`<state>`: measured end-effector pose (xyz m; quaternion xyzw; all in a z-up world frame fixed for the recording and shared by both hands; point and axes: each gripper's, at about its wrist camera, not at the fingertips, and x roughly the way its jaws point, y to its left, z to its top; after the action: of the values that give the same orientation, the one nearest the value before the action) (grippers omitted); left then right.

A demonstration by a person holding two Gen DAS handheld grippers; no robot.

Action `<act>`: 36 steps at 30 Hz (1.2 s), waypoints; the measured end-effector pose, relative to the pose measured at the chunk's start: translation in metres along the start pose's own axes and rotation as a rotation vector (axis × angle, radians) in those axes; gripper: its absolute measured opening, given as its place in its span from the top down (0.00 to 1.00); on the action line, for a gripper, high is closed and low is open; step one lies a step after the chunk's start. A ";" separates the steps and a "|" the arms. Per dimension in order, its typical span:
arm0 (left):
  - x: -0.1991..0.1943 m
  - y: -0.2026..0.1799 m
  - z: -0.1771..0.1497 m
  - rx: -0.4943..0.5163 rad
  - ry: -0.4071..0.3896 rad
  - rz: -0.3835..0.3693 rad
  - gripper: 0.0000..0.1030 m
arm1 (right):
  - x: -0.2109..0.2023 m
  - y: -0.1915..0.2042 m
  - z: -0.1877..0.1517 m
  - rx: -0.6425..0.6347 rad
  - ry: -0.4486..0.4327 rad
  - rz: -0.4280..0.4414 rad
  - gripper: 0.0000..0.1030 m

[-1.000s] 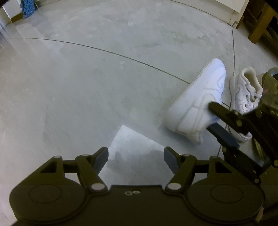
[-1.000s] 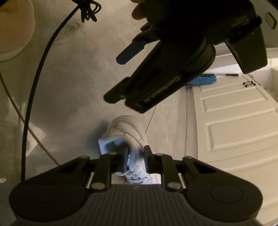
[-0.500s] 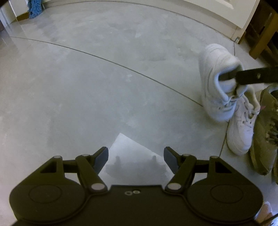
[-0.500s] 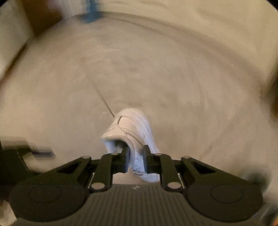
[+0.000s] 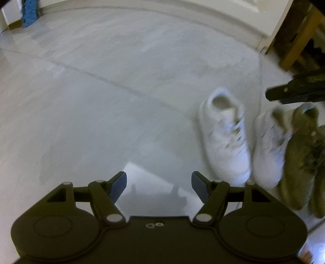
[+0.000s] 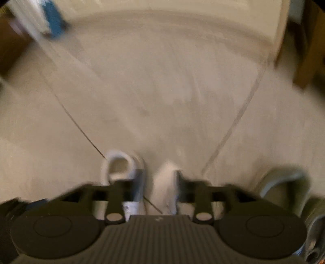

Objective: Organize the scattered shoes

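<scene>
Now, line by line:
Left gripper (image 5: pixel 159 187): jaws spread wide, holding nothing, above bare grey floor (image 5: pixel 105 105).
Right gripper (image 6: pixel 159 187): jaws apart, nothing clamped; blurred.
Near white shoe (image 5: pixel 224 136): upright on the floor, just left of the second white shoe (image 5: pixel 269 148).
Olive shoes (image 5: pixel 302 154): touching the second white shoe's right side.
Blue mop (image 5: pixel 29 12): far beyond the shoes, by the wall.

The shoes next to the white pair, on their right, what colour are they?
Olive green. They show best in the left wrist view, beside the white pair.
</scene>
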<state>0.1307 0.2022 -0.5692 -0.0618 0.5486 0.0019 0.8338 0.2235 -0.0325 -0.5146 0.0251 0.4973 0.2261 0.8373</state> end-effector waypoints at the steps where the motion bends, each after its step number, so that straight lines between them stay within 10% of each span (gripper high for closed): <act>1: 0.002 -0.002 0.006 -0.008 -0.005 -0.010 0.31 | -0.018 0.001 -0.010 -0.020 -0.057 0.028 0.26; 17: 0.057 -0.040 0.069 -0.040 -0.008 -0.043 0.35 | -0.062 -0.018 -0.075 0.001 -0.113 0.134 0.25; 19: 0.061 -0.042 0.070 -0.047 -0.028 -0.083 0.46 | -0.068 -0.020 -0.079 0.001 -0.111 0.133 0.25; 21: 0.071 -0.048 0.070 -0.022 -0.006 -0.099 0.83 | -0.073 -0.022 -0.084 0.002 -0.108 0.133 0.25; 36: 0.095 -0.122 0.085 0.146 -0.006 -0.187 0.82 | -0.139 -0.050 -0.130 0.169 -0.183 -0.086 0.25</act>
<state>0.2548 0.0841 -0.6111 -0.0517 0.5365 -0.1157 0.8343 0.0756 -0.1571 -0.4789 0.0950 0.4368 0.1440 0.8829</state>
